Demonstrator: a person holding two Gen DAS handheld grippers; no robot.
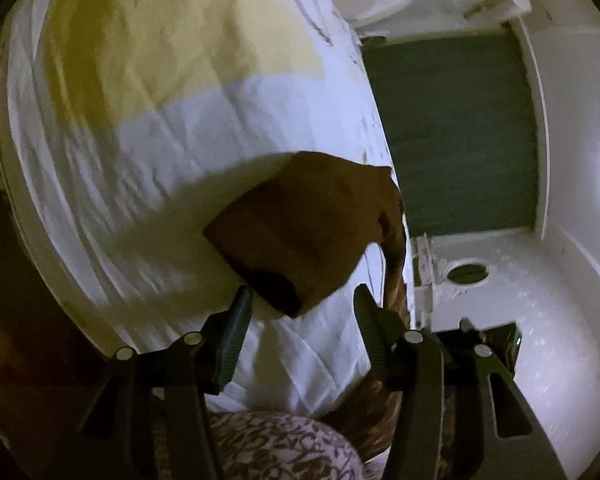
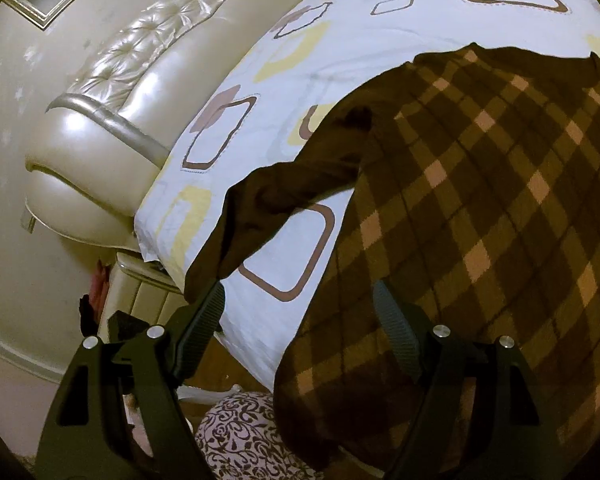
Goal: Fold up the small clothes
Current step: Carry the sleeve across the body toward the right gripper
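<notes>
Your bed (image 2: pixel 340 60) fills most of both views: a white sheet printed with brown and yellow squares. In the right wrist view a padded cream headboard (image 2: pixel 112 92) curves across the upper left.

The plaid garment (image 2: pixel 480 208), brown with pale checks, covers the right half of the right wrist view and hangs over the bed's edge at bottom centre. Its plain brown sleeve (image 2: pixel 284 192) runs from frame centre down to the left. In the left wrist view you see only a brown folded corner at centre, lying on the sheet.

Your right gripper (image 2: pixel 300 316) stands wide open at bottom centre, holding nothing; the sleeve end lies just by its left finger, whether touching you cannot tell.

Your left gripper (image 1: pixel 302 312) is about half open, empty, the brown corner just above the gap between its fingers.

Floral-print clothing (image 2: pixel 240 436) shows at the bottom edge of both views.
</notes>
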